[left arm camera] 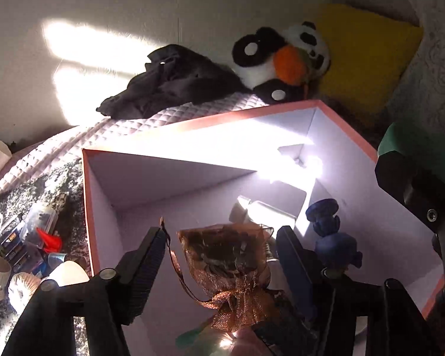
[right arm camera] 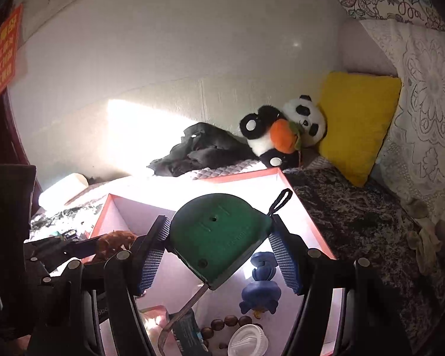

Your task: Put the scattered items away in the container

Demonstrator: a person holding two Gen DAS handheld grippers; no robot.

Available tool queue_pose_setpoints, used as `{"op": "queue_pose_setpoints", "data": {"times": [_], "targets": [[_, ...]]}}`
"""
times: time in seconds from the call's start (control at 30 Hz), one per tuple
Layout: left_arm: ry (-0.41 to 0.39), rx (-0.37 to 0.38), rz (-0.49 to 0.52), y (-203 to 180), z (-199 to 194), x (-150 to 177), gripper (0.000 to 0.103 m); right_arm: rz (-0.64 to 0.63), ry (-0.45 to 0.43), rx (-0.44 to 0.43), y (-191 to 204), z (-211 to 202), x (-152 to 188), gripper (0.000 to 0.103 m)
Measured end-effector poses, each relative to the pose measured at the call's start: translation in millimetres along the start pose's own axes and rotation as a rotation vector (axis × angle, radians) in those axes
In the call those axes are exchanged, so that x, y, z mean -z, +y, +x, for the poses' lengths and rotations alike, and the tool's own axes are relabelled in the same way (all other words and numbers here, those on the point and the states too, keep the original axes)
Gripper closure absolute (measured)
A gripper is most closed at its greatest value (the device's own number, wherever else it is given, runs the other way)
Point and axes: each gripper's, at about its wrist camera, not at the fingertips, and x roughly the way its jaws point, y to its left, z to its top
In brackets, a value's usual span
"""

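Sunlit bedding surrounds the pink-rimmed white cardboard box point(left arm camera: 192, 124). Over it, the left gripper point(left arm camera: 222, 255) stands spread around a copper organza pouch point(left arm camera: 228, 264); I cannot tell what holds the pouch. It looks light, soft and snaggy, best pinched at the gathered neck. The right gripper point(right arm camera: 219, 249) clamps a green tape measure point(right arm camera: 219, 237) above the box: hard, smooth, probably weighty, best held across its flat sides.

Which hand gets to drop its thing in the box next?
Probably the right. The right gripper is shut on the green tape measure, directly above the pink box. The left gripper looks open, with the brown mesh pouch between its fingers, seemingly already released.
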Motion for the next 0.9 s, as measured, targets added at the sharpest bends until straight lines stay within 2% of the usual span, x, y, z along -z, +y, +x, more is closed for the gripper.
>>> {"op": "queue_pose_setpoints", "data": {"times": [0.03, 0.07, 0.1, 0.13, 0.27, 0.67, 0.9], "targets": [[-0.001, -0.001, 0.0, -0.1, -1.1, -0.1, 0.015, -0.017, -0.007, 0.018, 3.0, -0.3, 0.2, 0.031], [-0.007, -0.006, 0.004, -1.0, -4.1, 0.0, 0.013, -0.033, -0.013, 0.036, 6.0, -0.5, 0.3, 0.029], [-0.013, -0.012, 0.007, -1.4, -7.4, 0.0, 0.013, -0.041, -0.027, 0.052, 7.4, -3.2, 0.0, 0.019], [-0.02, -0.019, 0.009, -1.7, -11.1, -0.2, 0.011, -0.045, -0.043, 0.067, 8.2, -6.7, -0.5, 0.015], [-0.049, -0.037, 0.008, -0.7, -25.7, -1.1, 0.007, -0.011, -0.076, 0.052, 0.7, -20.2, -6.1, 0.014], [-0.112, -0.047, 0.021, -6.3, -58.8, -3.6, 0.006, 0.029, -0.104, 0.047, -10.6, -43.5, -9.4, 0.012], [-0.124, -0.063, 0.029, -9.1, -75.3, 5.1, 0.005, 0.03, -0.114, 0.048, -11.2, -55.7, -8.5, 0.01]]}}
